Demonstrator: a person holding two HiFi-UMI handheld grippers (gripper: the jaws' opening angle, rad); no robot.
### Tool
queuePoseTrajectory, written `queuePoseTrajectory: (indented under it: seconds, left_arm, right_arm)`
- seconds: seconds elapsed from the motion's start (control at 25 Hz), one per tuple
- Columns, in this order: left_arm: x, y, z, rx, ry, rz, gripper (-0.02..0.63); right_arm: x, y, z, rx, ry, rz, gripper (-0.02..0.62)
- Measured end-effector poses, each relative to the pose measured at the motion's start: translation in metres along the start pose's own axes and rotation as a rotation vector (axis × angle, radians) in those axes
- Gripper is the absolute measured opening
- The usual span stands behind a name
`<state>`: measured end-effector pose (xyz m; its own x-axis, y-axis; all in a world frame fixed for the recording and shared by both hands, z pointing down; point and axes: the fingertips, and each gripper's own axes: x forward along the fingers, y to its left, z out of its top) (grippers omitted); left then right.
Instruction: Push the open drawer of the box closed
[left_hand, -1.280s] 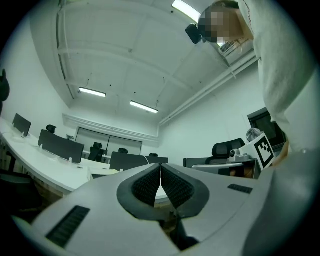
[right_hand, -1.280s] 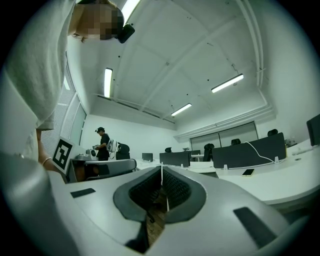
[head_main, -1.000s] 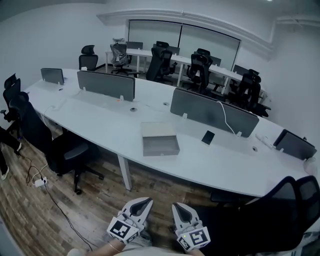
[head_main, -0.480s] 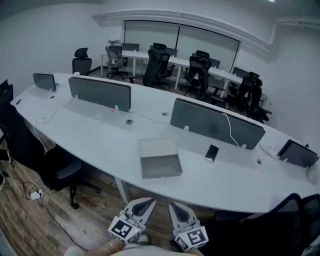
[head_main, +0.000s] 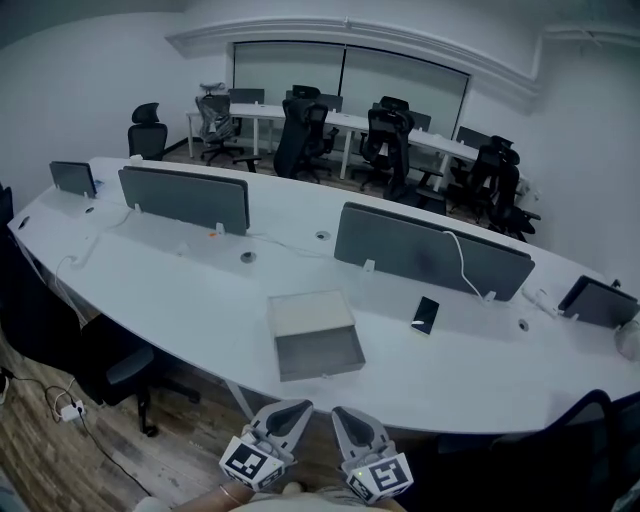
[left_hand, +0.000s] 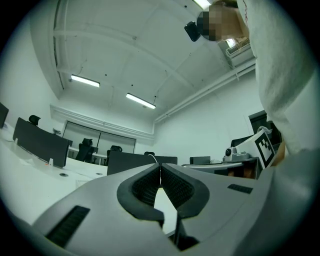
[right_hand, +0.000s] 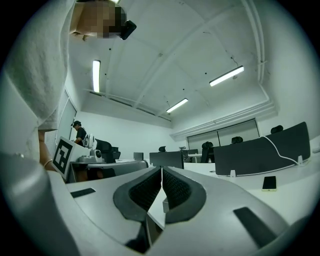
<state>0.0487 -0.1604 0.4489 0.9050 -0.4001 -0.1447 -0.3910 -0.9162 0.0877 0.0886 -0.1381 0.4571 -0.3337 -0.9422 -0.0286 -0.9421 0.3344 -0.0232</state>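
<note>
I hold the left hand-held gripper (head_main: 296, 407) low at 6 o'clock in the head view, off the near edge of the worktop (head_main: 170, 290). In its own view the jaws are narrowed until the tips meet, and nothing is between them. At 12 o'clock from it, the box (head_main: 308, 312) sits on the worktop, well apart from both grippers. Its drawer (head_main: 320, 353) is pulled out toward 6 o'clock, and I see nothing inside it. The right hand-held gripper (head_main: 341, 411) hangs just beside the left one, at its 3 o'clock. Its jaws are likewise closed tip to tip on nothing. A phone (head_main: 424, 313) lies flat at 3 o'clock from the box, near a dark divider (head_main: 430, 252) that stands at 1 o'clock.
</note>
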Motion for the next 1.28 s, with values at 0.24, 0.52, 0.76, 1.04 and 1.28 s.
queuePoseTrajectory:
  seconds: [0.24,0.52,0.76,1.04,1.28]
  left_arm:
    - [0.016,0.006,-0.002,-0.005,0.007,0.002,0.017]
    - [0.021,0.028,0.001,-0.007,0.001,0.073,0.017]
    - [0.013,0.044,0.005,-0.011,0.002,0.134,0.017]
    - [-0.004,0.065,0.019,-0.002,-0.02,0.218,0.017]
    - [-0.018,0.075,0.027,0.007,-0.03,0.275,0.017]
  right_arm:
    - [0.013,-0.015,-0.018,0.041,0.045,0.005,0.02]
    - [0.039,-0.04,-0.076,0.134,0.178,-0.018,0.02]
    - [0.055,-0.066,-0.132,0.083,0.313,-0.049,0.021]
    - [0.078,-0.081,-0.171,0.159,0.433,-0.082,0.023]
    - [0.098,-0.092,-0.179,0.195,0.469,-0.112,0.081]
